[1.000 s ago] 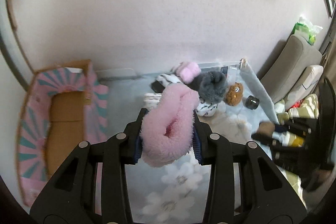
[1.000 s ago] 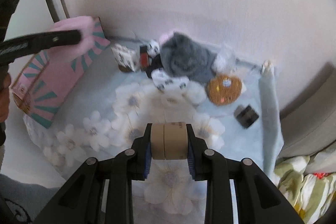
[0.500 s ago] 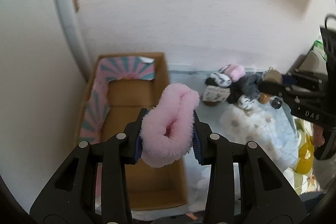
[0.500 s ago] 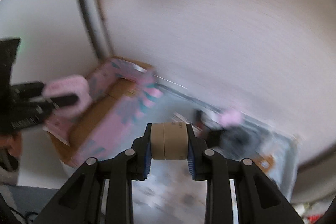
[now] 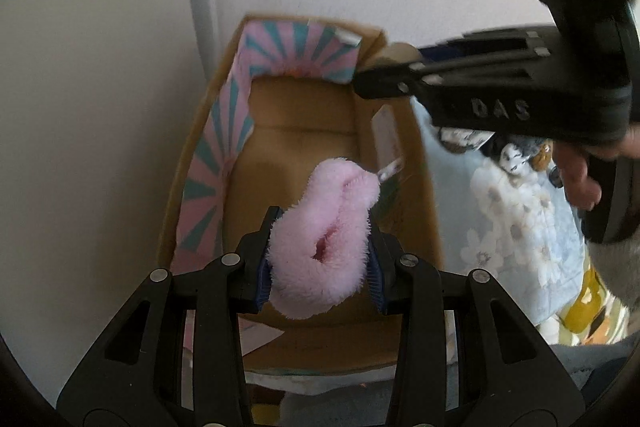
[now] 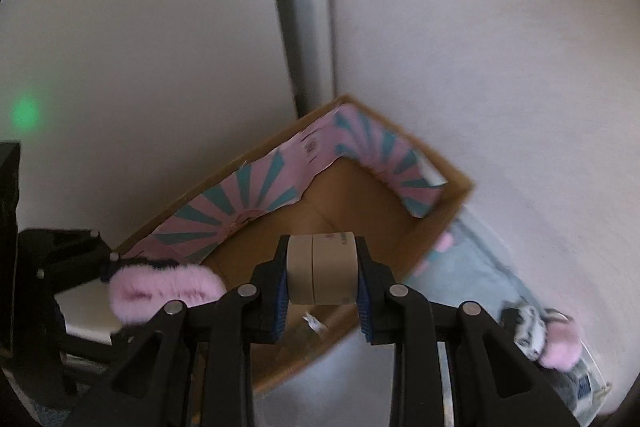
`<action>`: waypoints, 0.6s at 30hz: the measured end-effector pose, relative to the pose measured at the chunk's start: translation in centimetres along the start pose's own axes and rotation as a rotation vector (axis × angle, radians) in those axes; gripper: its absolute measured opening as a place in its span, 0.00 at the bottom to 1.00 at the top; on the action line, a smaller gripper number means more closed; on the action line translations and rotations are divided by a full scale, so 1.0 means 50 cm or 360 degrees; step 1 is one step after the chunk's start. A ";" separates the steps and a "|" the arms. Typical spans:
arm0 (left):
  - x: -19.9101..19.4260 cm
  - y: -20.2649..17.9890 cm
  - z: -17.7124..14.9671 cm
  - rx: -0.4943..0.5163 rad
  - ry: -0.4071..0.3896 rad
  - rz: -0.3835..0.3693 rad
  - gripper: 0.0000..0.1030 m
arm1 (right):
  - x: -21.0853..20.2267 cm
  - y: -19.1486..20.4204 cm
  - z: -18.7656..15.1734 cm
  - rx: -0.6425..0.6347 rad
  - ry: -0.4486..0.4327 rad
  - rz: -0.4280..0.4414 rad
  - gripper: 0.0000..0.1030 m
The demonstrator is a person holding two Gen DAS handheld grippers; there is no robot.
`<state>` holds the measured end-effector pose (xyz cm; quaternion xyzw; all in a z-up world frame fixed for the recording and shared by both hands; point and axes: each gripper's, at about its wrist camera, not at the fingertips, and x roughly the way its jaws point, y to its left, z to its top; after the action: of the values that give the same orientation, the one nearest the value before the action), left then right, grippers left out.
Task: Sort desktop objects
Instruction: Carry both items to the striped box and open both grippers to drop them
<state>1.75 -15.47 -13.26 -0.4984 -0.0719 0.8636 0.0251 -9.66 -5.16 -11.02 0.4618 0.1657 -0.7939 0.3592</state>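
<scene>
My left gripper (image 5: 318, 259) is shut on a fluffy pink slipper (image 5: 324, 231) and holds it above the open cardboard box (image 5: 296, 123) with a pink and teal striped lining. My right gripper (image 6: 320, 275) is shut on a beige tape roll (image 6: 320, 269) over the same box (image 6: 360, 203). In the left wrist view the right gripper (image 5: 384, 75) reaches over the box's far right corner. In the right wrist view the left gripper's pink slipper (image 6: 164, 291) hangs at the box's near left side.
A pile of plush items (image 5: 516, 155) lies on the floral blue cloth (image 5: 520, 227) right of the box. A second pink slipper (image 6: 560, 347) and a patterned item lie on the cloth. White walls and a grey corner strip (image 6: 300, 27) stand behind the box.
Both grippers have swung left from the plush pile to over the box, each still holding its item. The right gripper has come close beside the left one.
</scene>
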 end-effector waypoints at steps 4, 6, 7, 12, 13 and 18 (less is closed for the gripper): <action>0.039 0.030 -0.003 -0.0107 0.0088 -0.0010 0.33 | 0.059 0.005 0.019 -0.0049 0.0140 0.0031 0.25; 0.055 0.033 -0.005 -0.0145 0.0124 -0.0004 0.33 | 0.085 0.003 0.029 -0.0053 0.0194 0.0045 0.25; 0.061 0.036 -0.006 -0.0159 0.0130 0.0003 0.33 | 0.097 0.002 0.033 -0.0055 0.0218 0.0042 0.25; 0.078 0.049 -0.002 -0.0189 0.0158 0.0016 0.33 | 0.129 0.004 0.044 -0.0069 0.0271 0.0050 0.25; 0.078 0.050 0.000 -0.0190 0.0161 0.0016 0.33 | 0.134 0.004 0.045 -0.0066 0.0282 0.0052 0.25; 0.077 0.052 0.009 -0.0214 0.0184 0.0001 0.46 | 0.150 0.001 0.045 -0.0026 0.0329 0.0083 0.26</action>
<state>-0.47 -17.66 -16.73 -0.5480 -0.1279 0.8266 -0.0047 -13.38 -9.62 -16.24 0.5425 0.1963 -0.7310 0.3643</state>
